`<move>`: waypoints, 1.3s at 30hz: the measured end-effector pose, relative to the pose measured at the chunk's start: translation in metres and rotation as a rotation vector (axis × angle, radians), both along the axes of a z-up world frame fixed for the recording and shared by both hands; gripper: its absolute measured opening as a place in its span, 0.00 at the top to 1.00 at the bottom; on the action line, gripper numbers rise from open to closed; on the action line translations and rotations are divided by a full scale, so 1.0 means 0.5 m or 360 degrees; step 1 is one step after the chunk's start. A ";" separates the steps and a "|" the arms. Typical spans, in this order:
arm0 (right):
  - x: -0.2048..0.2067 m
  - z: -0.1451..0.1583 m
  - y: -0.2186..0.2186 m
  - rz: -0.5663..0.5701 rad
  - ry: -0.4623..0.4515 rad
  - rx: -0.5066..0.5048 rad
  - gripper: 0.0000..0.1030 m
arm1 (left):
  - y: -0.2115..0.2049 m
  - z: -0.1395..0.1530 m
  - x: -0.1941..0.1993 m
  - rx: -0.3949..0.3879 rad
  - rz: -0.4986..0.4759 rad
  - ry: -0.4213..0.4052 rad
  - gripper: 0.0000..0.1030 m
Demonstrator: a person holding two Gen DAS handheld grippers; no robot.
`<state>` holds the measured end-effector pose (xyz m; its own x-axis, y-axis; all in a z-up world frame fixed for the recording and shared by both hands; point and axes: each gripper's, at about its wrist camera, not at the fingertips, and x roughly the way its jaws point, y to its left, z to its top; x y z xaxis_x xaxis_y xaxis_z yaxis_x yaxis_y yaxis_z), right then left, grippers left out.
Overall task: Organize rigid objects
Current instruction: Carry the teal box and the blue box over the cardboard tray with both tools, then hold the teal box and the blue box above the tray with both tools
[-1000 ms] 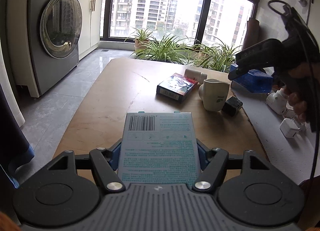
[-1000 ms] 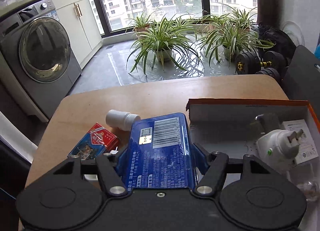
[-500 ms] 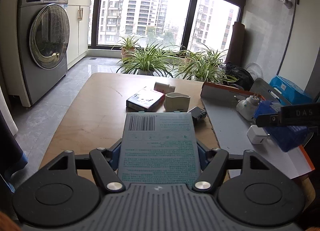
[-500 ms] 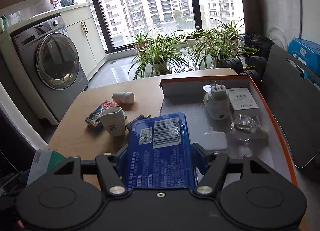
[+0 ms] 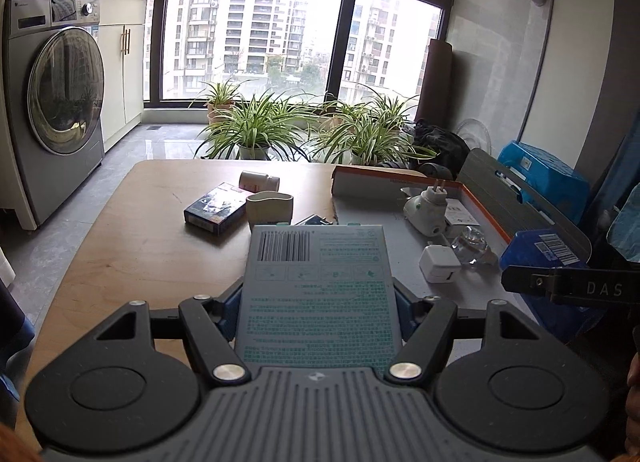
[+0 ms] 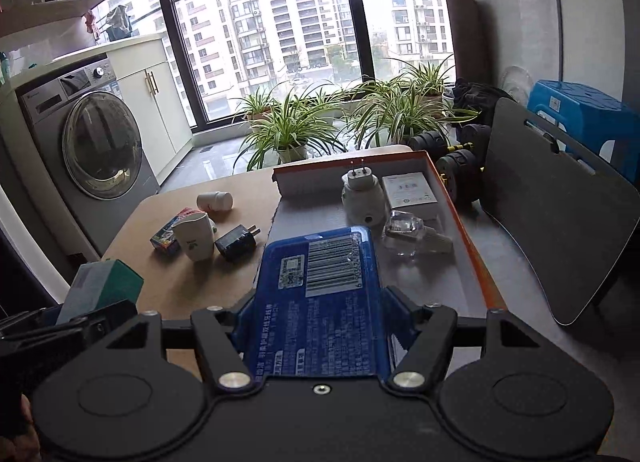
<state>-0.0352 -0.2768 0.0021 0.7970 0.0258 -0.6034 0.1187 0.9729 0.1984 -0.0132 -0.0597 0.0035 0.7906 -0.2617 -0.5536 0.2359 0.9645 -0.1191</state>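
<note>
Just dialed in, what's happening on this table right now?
A person is sorting items into the orange-edged tray. The left gripper is shut on a pale teal box, the right gripper on a blue box held over the tray's near end. Already in the tray: a white plug-in device, a clear glass piece, a white charger. A cup, black adapter, white bottle and card box lie on the table.

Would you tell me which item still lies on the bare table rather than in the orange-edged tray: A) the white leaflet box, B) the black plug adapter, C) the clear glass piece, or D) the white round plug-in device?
B: the black plug adapter sits on the wooden table beside the cup, outside the tray.
</note>
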 end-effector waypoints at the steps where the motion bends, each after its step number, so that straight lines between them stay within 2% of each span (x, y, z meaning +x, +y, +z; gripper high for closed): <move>1: -0.003 0.000 -0.005 -0.0007 -0.0004 0.0004 0.24 | -0.006 0.001 0.000 0.0006 -0.0005 -0.0004 0.30; 18: -0.030 0.003 -0.057 -0.0093 -0.0048 0.0019 0.24 | -0.105 0.022 0.010 0.0026 -0.0129 -0.0033 0.30; 39: -0.027 0.003 -0.052 -0.0080 -0.0041 0.0018 0.24 | -0.123 0.015 0.025 0.0046 -0.0120 0.0003 0.30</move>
<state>-0.0488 -0.3026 0.0039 0.8127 -0.0080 -0.5827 0.1621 0.9636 0.2128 -0.0009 -0.1213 0.0112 0.7682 -0.3042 -0.5633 0.3075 0.9471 -0.0921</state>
